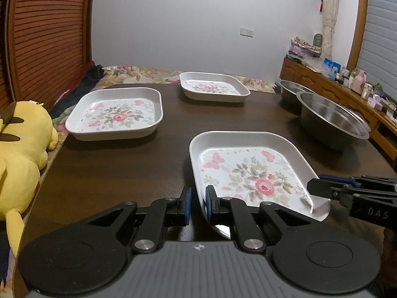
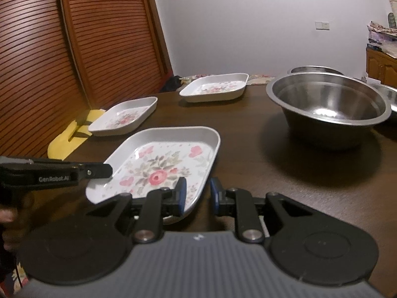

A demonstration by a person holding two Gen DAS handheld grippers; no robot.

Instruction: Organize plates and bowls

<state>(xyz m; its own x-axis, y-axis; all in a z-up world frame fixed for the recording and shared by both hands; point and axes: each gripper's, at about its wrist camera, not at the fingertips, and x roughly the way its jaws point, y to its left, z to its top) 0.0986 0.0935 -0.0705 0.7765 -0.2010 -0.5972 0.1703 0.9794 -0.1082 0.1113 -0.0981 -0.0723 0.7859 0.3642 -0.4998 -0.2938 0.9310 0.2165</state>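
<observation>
1. The left gripper (image 1: 198,206) sits at the bottom centre of the left wrist view, its jaws a narrow gap apart and straddling the left rim of the nearest floral plate (image 1: 250,173): one blue pad inside the plate, the other outside it. Whether the pads press on the rim I cannot tell.
2. The right gripper (image 2: 197,193) is low in the right wrist view, its jaws likewise partly open across the same plate's (image 2: 163,166) right rim near its closest corner, left pad over the plate floor, right pad outside. Contact is again unclear.
3. In the left wrist view the right gripper (image 1: 320,186) reaches in from the right edge over the plate's near right corner; in the right wrist view the left gripper (image 2: 106,170) comes in from the left edge over the plate's left rim.
4. The plate rests on the dark table (image 1: 124,173), lower centre-right of the left wrist frame.
5. A second floral plate (image 1: 116,114) lies at middle left, a third floral plate (image 1: 213,87) at upper centre near the far edge.
6. A steel bowl (image 2: 327,106) stands on the right of the right wrist frame, with another steel bowl (image 2: 312,69) behind it and a third rim (image 2: 389,96) at the right edge.
7. A yellow plush toy (image 1: 19,154) lies off the table at the left edge.
</observation>
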